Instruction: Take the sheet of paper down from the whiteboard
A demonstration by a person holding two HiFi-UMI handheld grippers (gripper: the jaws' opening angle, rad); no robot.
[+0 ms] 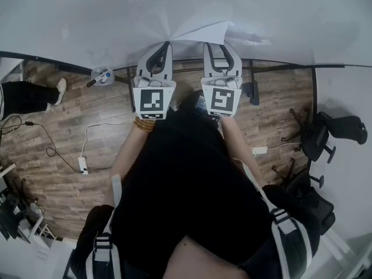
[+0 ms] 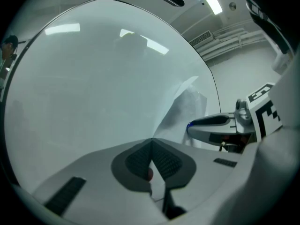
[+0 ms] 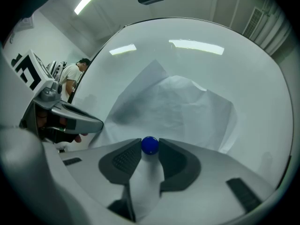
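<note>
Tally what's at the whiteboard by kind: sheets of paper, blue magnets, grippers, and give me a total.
sheet: 1
blue magnet: 1
grippers: 2 (left gripper, right gripper)
Total: 4

**Whiteboard** (image 1: 87, 16): upright, white and glossy, with ceiling lights reflected in it. A dark frame runs along its lower edge.
- One sheet of paper (image 1: 200, 34) is on it, creased. The sheet's left corner is lifted away from the surface.
- One blue magnet (image 3: 149, 145) sits on the sheet.

**Floor** (image 1: 58, 138): wood planks.
- A white power strip (image 1: 82, 165) lies on it at the left.
- A second white power strip (image 1: 259, 150) lies at the right.
- Black office chairs (image 1: 325, 135) stand at the right side.
- A person's shoe (image 1: 60, 89) rests on the planks near the board's foot.
- A clear cup (image 1: 102, 75) holding a marker is near the board's lower edge. What bears it cannot be told.
</note>
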